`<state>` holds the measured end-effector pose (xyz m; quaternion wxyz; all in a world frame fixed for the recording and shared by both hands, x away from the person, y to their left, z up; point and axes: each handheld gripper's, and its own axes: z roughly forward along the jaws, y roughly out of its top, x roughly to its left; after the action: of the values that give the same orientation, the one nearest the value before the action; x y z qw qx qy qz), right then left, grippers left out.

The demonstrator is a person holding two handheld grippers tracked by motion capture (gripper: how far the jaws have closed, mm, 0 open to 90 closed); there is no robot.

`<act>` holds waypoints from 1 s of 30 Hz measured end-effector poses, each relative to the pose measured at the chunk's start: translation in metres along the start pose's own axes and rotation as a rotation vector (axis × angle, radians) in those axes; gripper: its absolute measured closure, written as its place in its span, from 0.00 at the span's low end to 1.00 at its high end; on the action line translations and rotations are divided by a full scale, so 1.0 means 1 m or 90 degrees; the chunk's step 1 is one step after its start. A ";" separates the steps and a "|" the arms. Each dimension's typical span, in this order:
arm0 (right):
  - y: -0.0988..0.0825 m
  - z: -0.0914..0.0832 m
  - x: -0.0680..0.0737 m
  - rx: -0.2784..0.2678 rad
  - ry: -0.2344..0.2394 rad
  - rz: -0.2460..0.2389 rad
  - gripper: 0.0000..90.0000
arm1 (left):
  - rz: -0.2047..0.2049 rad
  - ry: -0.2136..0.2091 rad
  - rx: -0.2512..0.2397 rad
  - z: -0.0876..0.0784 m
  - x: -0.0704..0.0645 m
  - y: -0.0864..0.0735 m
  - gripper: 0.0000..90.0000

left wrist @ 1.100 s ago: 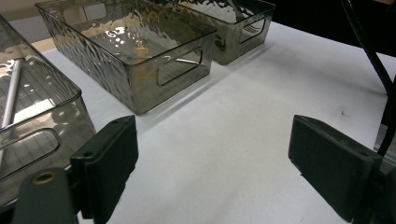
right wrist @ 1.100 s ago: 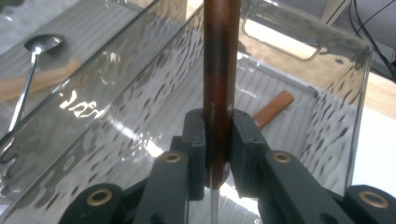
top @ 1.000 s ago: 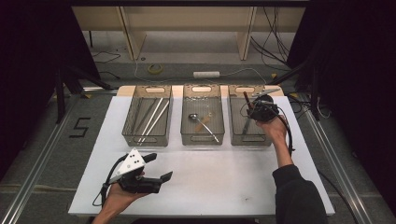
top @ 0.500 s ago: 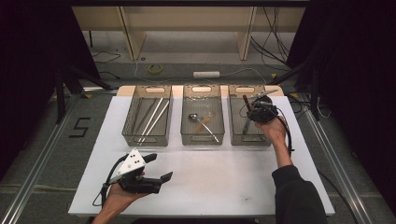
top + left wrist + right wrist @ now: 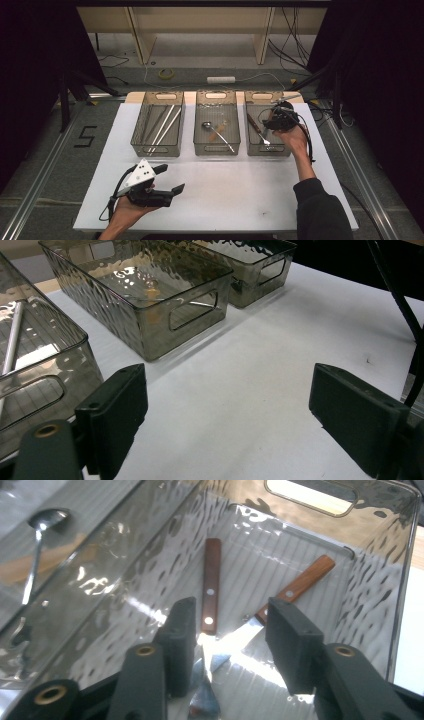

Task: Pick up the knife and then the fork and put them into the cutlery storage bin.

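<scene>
Knives (image 5: 210,592) lie loose in your right bin (image 5: 267,150); your right tongs (image 5: 230,645) just opened, gripping nothing. Left tongs (image 5: 227,415) hover wide open and empty over the surface (image 5: 240,195).

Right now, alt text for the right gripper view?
The right hand-held gripper hangs open inside the right-hand clear bin, its jaws having just opened, above two wooden-handled knives lying on the bin floor. A metal spoon shows through the wall in the neighbouring bin.
</scene>
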<state>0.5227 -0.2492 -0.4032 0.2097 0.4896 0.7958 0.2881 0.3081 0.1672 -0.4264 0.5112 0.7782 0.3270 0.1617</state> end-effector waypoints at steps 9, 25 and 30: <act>-0.001 -0.016 0.010 -0.037 0.053 0.003 0.46 | -0.007 -0.001 -0.005 -0.001 0.002 0.000 0.17; -0.028 -0.051 0.051 -0.116 0.126 -0.021 0.39 | -0.017 -0.003 -0.010 -0.001 0.003 0.000 0.17; -0.039 -0.060 0.062 -0.143 0.149 -0.033 0.38 | -0.021 -0.004 -0.012 -0.001 0.003 0.000 0.17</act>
<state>0.4328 -0.2222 -0.3872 0.1766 0.4056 0.7898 0.4249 0.3099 0.1702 -0.4258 0.5220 0.7685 0.3366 0.1535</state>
